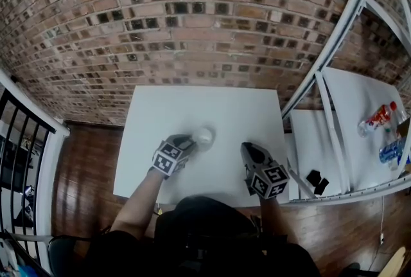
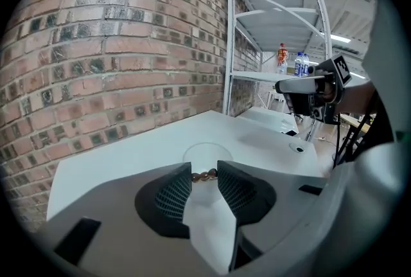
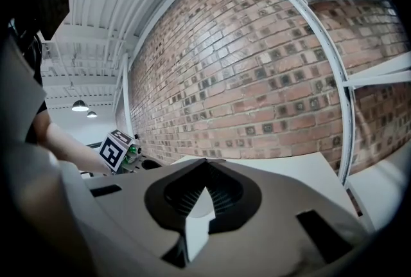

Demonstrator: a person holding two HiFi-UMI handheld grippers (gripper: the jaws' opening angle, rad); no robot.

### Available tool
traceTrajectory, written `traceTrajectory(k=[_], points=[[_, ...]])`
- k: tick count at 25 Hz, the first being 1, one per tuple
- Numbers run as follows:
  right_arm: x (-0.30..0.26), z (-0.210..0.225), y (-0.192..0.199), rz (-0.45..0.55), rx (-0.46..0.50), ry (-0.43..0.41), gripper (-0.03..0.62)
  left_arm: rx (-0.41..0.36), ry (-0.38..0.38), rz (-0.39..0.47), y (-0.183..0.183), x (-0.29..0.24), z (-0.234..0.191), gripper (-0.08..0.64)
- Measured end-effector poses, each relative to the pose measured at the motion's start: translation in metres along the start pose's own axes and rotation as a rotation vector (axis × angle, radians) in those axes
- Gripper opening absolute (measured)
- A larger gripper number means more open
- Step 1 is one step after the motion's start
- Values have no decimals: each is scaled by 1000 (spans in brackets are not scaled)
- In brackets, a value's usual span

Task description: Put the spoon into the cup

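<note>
The spoon (image 2: 205, 174) shows only as a short brown, twisted stretch bridging the tips of the left tongs (image 2: 205, 168), which are clamped on it from both sides; the rest of it cannot be made out. Just beyond those tips stands the pale, translucent cup (image 2: 207, 153), upright with its round rim open, on the white desk (image 1: 160, 115). Whether the spoon reaches into the cup cannot be told. Well to the right of the left tongs, the right tongs (image 3: 204, 165) hover over the desk's near part, jaws together with nothing between them. A brick wall (image 1: 192, 12) rises beyond both pairs of tongs. To the right of the right tongs stands a white metal shelf (image 1: 353, 102) carrying bottles (image 1: 380, 116).
</note>
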State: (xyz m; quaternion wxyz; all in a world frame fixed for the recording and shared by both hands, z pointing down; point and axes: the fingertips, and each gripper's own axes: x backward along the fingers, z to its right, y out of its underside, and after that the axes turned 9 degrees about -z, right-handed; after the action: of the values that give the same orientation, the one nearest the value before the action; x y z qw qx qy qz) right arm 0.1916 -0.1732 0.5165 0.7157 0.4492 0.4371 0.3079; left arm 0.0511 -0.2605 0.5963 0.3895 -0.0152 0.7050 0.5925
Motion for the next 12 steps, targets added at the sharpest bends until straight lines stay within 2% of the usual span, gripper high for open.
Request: traceTrajectory(k=[7,10,12], points=[[-3,-1,2,-9,-1,-9,5,25,-2,12,-1,1,-2,138],[-5,-1,2,-7,-4,-9,5,44,3,27,-3,5,-2,189],[-6,-2,2,-5,-4,-11,5,60,3,50,-7,14,-3,189]])
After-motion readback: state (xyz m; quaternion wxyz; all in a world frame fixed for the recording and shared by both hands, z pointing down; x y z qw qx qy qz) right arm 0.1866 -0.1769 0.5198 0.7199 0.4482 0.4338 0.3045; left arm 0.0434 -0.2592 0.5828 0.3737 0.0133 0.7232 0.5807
